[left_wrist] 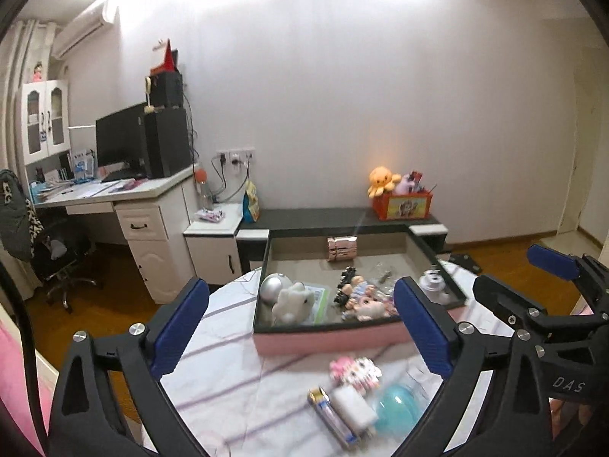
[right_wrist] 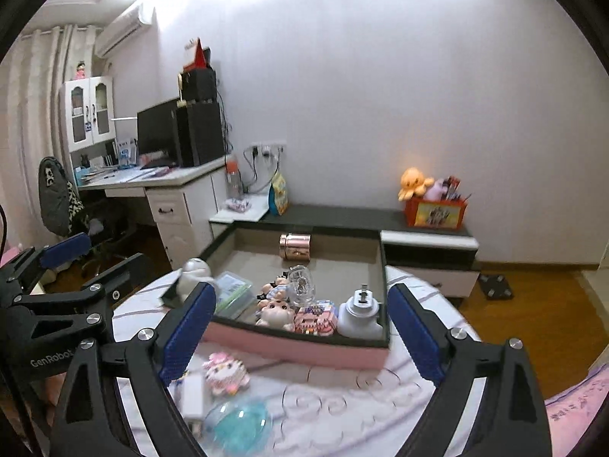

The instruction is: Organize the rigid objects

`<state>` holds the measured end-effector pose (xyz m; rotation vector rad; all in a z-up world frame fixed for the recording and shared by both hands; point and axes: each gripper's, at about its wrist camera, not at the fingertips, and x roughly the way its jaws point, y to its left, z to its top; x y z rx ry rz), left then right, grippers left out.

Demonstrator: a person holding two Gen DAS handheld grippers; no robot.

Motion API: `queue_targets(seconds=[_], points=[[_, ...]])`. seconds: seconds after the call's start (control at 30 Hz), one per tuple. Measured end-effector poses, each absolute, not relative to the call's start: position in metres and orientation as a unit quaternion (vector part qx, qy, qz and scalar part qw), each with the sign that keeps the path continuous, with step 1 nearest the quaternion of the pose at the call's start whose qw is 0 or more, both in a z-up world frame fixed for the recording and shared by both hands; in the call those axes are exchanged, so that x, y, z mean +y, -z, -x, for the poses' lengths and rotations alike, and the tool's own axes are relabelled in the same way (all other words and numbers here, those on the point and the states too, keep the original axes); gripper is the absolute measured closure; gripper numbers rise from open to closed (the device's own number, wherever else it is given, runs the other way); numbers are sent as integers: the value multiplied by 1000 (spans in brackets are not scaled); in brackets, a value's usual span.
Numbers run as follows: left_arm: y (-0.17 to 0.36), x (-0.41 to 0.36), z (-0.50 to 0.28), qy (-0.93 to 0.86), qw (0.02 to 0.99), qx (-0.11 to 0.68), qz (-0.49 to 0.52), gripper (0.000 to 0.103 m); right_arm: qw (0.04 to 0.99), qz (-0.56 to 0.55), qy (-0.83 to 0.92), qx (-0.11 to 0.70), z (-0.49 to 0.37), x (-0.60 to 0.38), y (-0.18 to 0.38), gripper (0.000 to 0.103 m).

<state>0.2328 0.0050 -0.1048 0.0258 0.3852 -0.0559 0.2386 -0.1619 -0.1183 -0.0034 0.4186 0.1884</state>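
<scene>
A: Nearest the lens, the left gripper [left_wrist: 300, 327] is held wide open with nothing between its blue pads, and the right gripper [right_wrist: 302, 333] is spread just as wide and just as empty.

B: And the things to be sorted?

A: Four loose pieces are left on the counter [left_wrist: 228, 365], in front of the tray [left_wrist: 331, 337]: a battery [left_wrist: 333, 415], a white block [left_wrist: 354, 405] touching it, a teal ball [right_wrist: 241, 421] just beside that, and a pink doll charm [left_wrist: 356, 371] between them and the tray's pink wall. Both views are blurred, so finer detail cannot be made out.

B: What could go wrong?

A: The ball would likely be the first trouble. A round, smooth shell can be squeezed out sideways if the pads are not closed across its middle, and it could then be sent rolling off the counter's edge. The battery is a similar risk: if it is nudged on its long side, it may be rolled away.

B: And the crowding?

A: Since the battery and block are touching, one could be dragged or pinched along with the other. The tray is also packed at its near side, with a plush rabbit [left_wrist: 295, 302], small dolls [left_wrist: 363, 299] and a white bottle [right_wrist: 359, 314], so something dropped there could be bounced out or could topple a neighbour. The emptier far half, near the copper tin [left_wrist: 341, 248], would be judged safer.
</scene>
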Motion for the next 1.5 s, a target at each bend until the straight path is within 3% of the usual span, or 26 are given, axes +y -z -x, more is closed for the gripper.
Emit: queue_targets(seconds=[0.3, 0.67, 1.5], points=[[76, 2, -130, 18, 990, 140, -25, 0, 989, 19, -69, 133, -129, -157, 82, 10], [45, 6, -54, 9, 995, 93, -21, 0, 994, 19, -67, 80, -54, -151, 56, 10], [42, 6, -45, 2, 996, 81, -23, 0, 996, 19, -64, 65, -29, -149, 53, 10]])
